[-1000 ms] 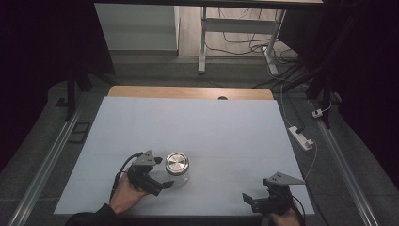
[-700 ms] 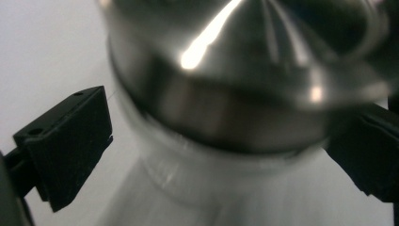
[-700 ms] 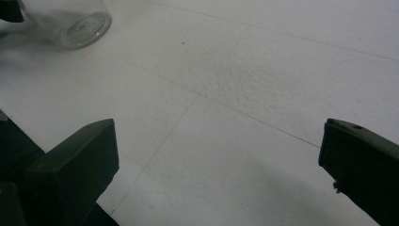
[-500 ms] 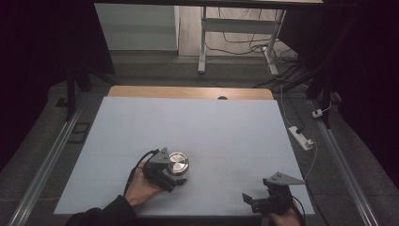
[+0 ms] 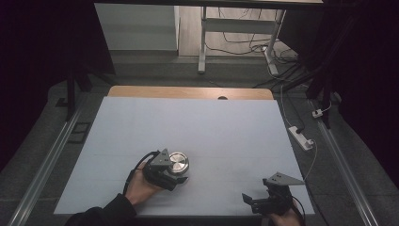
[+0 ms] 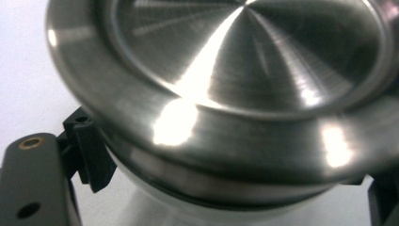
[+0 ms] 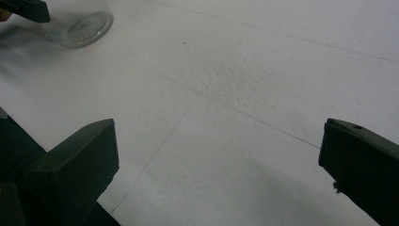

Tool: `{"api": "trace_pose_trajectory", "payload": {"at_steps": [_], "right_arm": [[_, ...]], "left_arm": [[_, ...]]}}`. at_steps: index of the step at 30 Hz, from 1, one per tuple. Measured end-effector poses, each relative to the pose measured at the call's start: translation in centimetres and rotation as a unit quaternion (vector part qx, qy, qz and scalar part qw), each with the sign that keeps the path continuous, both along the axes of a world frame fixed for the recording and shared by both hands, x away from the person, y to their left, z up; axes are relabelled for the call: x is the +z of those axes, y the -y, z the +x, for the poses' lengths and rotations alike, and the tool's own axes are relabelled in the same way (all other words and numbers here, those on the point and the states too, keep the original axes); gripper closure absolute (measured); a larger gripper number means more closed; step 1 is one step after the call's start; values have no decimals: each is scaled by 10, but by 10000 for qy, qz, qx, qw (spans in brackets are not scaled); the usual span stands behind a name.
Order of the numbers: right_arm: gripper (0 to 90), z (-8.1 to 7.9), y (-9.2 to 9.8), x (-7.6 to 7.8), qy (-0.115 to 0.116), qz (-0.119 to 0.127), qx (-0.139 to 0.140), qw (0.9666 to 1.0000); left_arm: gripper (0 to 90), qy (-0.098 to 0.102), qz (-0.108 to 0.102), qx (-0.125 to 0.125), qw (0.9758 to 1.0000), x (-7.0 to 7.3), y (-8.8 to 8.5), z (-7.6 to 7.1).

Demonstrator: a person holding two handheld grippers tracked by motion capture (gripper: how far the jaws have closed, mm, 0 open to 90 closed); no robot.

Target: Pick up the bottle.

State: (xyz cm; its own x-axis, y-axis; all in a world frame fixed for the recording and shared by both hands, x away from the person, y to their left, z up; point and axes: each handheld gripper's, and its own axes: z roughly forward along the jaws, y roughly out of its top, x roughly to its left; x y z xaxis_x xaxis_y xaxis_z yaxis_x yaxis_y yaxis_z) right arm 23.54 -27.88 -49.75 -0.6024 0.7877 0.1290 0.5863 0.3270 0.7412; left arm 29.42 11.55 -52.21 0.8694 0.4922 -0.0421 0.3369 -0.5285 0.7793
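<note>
Pinching the jar [image 5: 178, 163] with the left gripper [image 5: 175, 171], just under the rim of the metal lid [image 6: 244, 70]. Have just been closing, those jaws, with the glass between them; now pressed against it, judging by the ribbed pad [image 6: 91, 155] tight to the side of the jar directly ahead. Holding the right gripper [image 5: 256, 200] spread wide and empty over the bare table [image 5: 211, 127], well apart from the jar, which sits far off to its upper left [image 7: 80, 21].

Likely to slip if lifted fast: smooth rounded glass, a narrow contact high on the body, most of the weight hanging below the pads. Could also tilt and swing between the jaws, since two small pads give little hold against rotation. May skid across the smooth table instead of staying put if twisted or pushed sideways. Cannot tell how firmly the far pad bears, hidden under the lid. Safer to raise slowly and bring the right gripper in for support.
</note>
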Motion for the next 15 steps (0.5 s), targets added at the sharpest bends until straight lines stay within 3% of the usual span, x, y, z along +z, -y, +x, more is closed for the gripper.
{"api": "trace_pose_trajectory", "payload": {"at_steps": [7, 15], "right_arm": [[0, 0, 0, 0, 10, -2, 12, 10000], [0, 0, 0, 0, -7, 6, 1, 10000]], "left_arm": [[152, -4, 52, 128, 9999, 4, -1, 0], [152, 83, -111, 91, 9999, 19, -6, -1]]}}
